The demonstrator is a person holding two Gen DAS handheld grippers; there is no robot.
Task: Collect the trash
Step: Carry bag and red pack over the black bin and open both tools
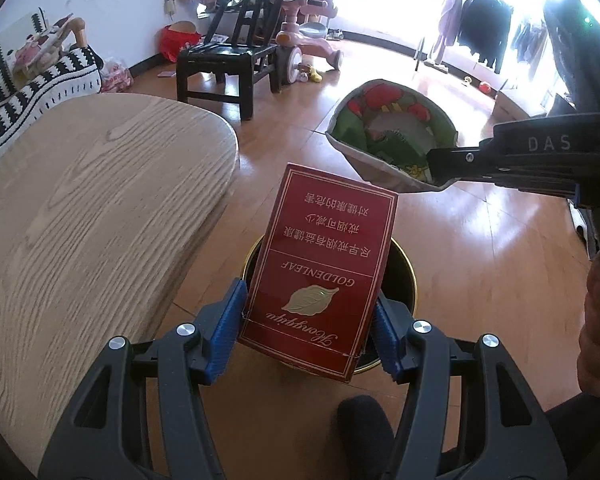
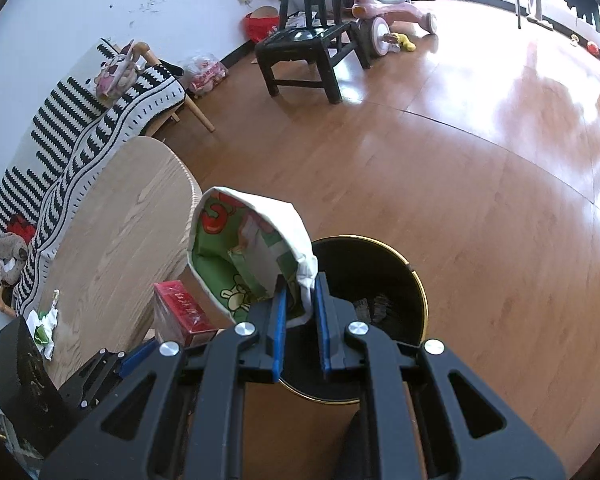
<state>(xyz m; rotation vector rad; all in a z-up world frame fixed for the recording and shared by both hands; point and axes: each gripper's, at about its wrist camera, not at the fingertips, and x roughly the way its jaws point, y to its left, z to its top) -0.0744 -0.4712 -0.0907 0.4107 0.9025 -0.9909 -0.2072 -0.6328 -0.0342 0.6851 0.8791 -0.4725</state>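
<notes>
Drop-off step: above the bin (image 2: 374,312), left gripper (image 1: 310,332) clamps the red carton (image 1: 320,276), right gripper (image 2: 300,320) pinches the paper bowl (image 2: 252,256); next, release both

Blown-out window (image 1: 400,8) daylight, glare on glossy floor (image 2: 500,140), curved dark fisheye edges.

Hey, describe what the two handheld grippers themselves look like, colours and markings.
Both are black plastic with triangular cut-outs, round silver bolt heads and ribbed blue pads lining the jaws. The left gripper shows this up close. The right gripper matches, and its side carries pale "DAS" lettering in the left wrist view.
</notes>
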